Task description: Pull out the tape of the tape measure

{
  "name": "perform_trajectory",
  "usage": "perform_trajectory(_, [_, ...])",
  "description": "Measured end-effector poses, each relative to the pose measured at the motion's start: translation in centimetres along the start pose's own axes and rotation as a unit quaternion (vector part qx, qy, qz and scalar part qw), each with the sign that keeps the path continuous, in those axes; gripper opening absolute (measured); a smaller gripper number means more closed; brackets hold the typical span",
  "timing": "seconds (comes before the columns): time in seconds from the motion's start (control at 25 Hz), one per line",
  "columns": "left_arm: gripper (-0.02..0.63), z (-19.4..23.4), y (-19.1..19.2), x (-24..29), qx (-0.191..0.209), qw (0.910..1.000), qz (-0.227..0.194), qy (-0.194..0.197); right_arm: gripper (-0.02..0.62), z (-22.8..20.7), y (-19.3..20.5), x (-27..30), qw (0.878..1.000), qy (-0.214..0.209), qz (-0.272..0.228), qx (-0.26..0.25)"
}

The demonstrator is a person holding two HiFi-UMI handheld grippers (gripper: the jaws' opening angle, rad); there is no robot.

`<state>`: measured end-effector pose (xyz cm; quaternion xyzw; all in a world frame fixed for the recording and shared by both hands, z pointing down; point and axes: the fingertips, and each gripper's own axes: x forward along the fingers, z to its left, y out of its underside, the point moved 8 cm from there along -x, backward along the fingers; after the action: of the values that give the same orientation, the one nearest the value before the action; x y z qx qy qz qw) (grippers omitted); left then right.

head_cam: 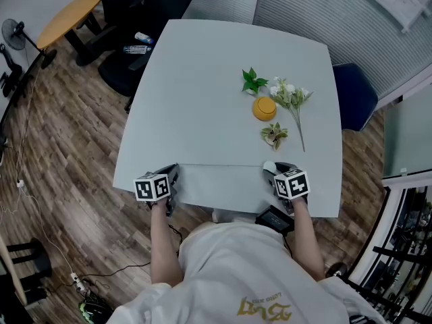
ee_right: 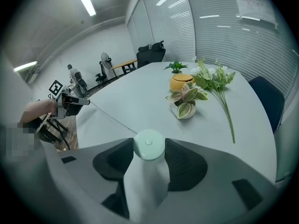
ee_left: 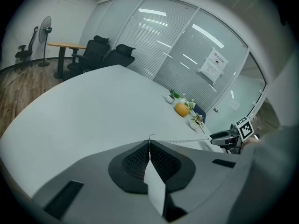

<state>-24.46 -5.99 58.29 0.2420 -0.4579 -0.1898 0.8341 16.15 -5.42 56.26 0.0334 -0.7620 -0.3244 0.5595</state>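
Overhead, head view: my left gripper (head_cam: 172, 175) and right gripper (head_cam: 270, 170) sat at the table's (head_cam: 202, 100) near edge, with the tape (head_cam: 223, 165) stretched between them. Left gripper view: jaws closed tight on the tape's end. Right gripper view: jaws wide, clamping the round pale-green tape measure (ee_right: 148, 146).

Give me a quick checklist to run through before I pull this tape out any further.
1. Left claw shut on the end of the thin white tape: ok.
2. Right claw clamped on the round pale green tape measure case: ok.
3. Tape straight between the claws, no kink: ok.
4. Small leafy potted plant clear of the tape: ok.
5. Tape left inside the case: cannot tell.
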Motion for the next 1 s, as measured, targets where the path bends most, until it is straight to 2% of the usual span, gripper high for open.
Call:
perform_trajectory(0.32, [0.011, 0.2, 0.0, -0.4, -0.006, 0.9998, -0.003, -0.018, 0.226, -0.4, 0.0, -0.1, 1.000, -0.002, -0.001, 0.002])
perform_trajectory(0.48, [0.009, -0.2, -0.1, 0.1, -0.005, 0.9999, -0.004, -0.012, 0.227, -0.7, 0.0, 0.2, 1.000, -0.004, -0.002, -0.001])
perform_trajectory(0.6, [0.011, -0.3, 0.1, 0.3, -0.006, 0.9998, 0.001, -0.018, 0.226, -0.8, 0.1, 0.4, 1.000, -0.007, -0.001, -0.003])
perform_trajectory(1.0, [0.011, -1.1, 0.0, 1.7, 0.000, 0.9995, 0.030, -0.005, 0.227, -1.9, 0.4, 0.8, 1.000, -0.006, 0.011, 0.004])
